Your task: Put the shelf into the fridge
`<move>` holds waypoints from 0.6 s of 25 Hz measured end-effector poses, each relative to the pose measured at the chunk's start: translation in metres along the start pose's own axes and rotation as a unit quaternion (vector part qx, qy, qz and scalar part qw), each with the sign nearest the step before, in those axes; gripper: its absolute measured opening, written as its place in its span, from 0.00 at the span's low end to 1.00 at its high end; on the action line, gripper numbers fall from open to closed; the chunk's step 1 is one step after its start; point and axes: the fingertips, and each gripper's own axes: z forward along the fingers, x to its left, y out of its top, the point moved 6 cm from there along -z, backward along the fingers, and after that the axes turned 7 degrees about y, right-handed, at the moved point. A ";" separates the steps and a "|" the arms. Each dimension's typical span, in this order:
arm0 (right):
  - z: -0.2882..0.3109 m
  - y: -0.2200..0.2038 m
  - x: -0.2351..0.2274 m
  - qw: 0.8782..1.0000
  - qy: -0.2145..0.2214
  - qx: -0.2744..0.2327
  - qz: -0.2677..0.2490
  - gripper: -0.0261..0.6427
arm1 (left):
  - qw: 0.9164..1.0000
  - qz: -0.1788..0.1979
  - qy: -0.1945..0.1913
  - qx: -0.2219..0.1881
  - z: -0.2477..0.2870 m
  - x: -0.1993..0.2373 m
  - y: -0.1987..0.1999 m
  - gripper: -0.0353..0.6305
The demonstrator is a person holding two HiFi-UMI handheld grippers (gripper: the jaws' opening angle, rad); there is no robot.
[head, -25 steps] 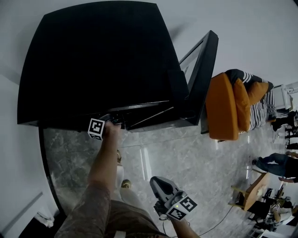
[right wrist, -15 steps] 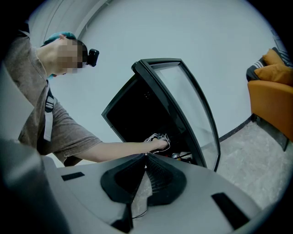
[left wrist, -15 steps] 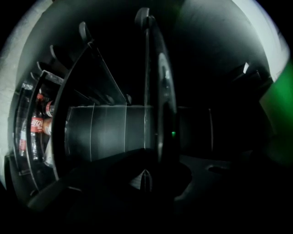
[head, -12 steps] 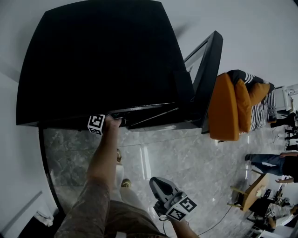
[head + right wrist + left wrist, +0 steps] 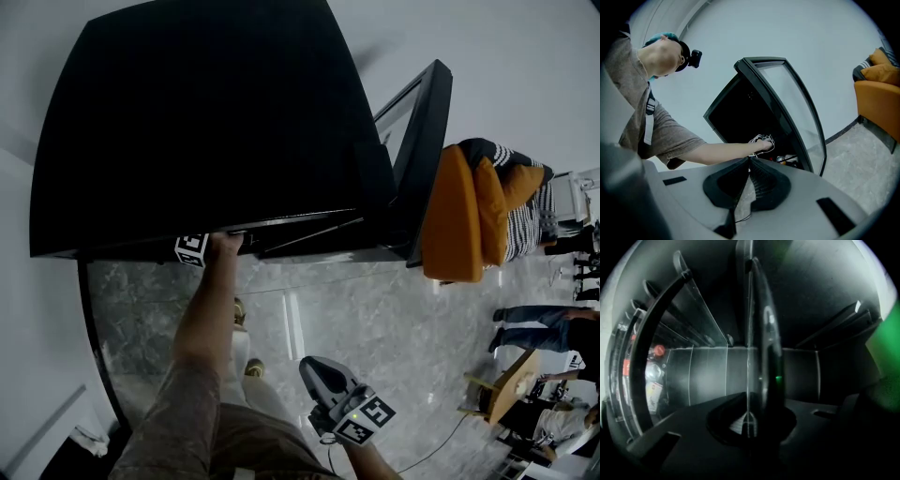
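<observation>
The marker cube (image 5: 191, 249) on my left gripper (image 5: 752, 420) has slid a little further in under the top edge of the black fridge (image 5: 206, 122) since a second ago; my right gripper (image 5: 317, 373) has kept its place.

From the head view, my left arm reaches straight to the fridge's open front, with only the cube and my hand showing at the edge. The glass door (image 5: 422, 159) stands swung open to the right, near an orange armchair (image 5: 459, 216). My right gripper hangs low over the grey marbled floor (image 5: 375, 319), well apart from the fridge.

In the left gripper view, my fingers are pinched almost together on the edge of the shelf (image 5: 761, 333), a thin clear pane with a dark rim seen edge-on and running ahead of me into the dim fridge interior, between the rails on its walls.

In the right gripper view, my fingers are closed on each other with nothing between them, looking toward the fridge opening and my left hand (image 5: 761, 142)
</observation>
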 end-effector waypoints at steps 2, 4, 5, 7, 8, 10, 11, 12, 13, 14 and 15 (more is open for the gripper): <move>0.000 0.000 0.000 1.000 0.000 -0.001 -0.001 0.08 | 1.000 -0.004 -0.003 0.013 0.001 0.000 -0.001 0.14; 0.000 0.001 0.001 1.000 0.000 -0.002 -0.003 0.08 | 1.000 -0.010 -0.007 0.029 0.000 0.001 -0.003 0.30; 0.000 0.000 0.001 1.000 0.000 -0.001 -0.003 0.08 | 0.999 -0.009 -0.009 0.036 -0.002 0.002 -0.004 0.34; -0.001 -0.001 0.002 1.000 0.001 0.000 -0.003 0.08 | 0.999 -0.005 -0.012 0.047 -0.009 0.004 -0.006 0.37; 0.000 -0.001 0.003 1.000 0.002 0.000 -0.003 0.08 | 0.999 -0.005 -0.013 0.050 -0.014 0.005 -0.007 0.37; 0.000 -0.001 0.005 1.000 0.006 -0.002 -0.005 0.08 | 0.998 -0.008 -0.013 0.056 -0.023 0.005 -0.008 0.37; 0.001 0.000 0.006 1.000 0.007 -0.003 -0.007 0.08 | 0.998 -0.009 -0.013 0.059 -0.028 0.004 -0.009 0.37; 0.001 0.001 0.008 1.000 0.009 -0.003 -0.008 0.08 | 0.998 -0.011 -0.012 0.062 -0.034 0.004 -0.010 0.37; 0.001 0.001 0.009 1.000 0.011 -0.003 -0.010 0.08 | 0.998 -0.015 -0.010 0.064 -0.041 0.003 -0.011 0.37; 0.002 0.002 0.011 1.000 0.013 -0.003 -0.011 0.08 | 0.998 -0.019 -0.009 0.066 -0.048 0.003 -0.012 0.37; 0.002 0.003 0.012 1.000 0.015 -0.003 -0.013 0.08 | 0.997 -0.025 -0.007 0.067 -0.055 0.003 -0.014 0.37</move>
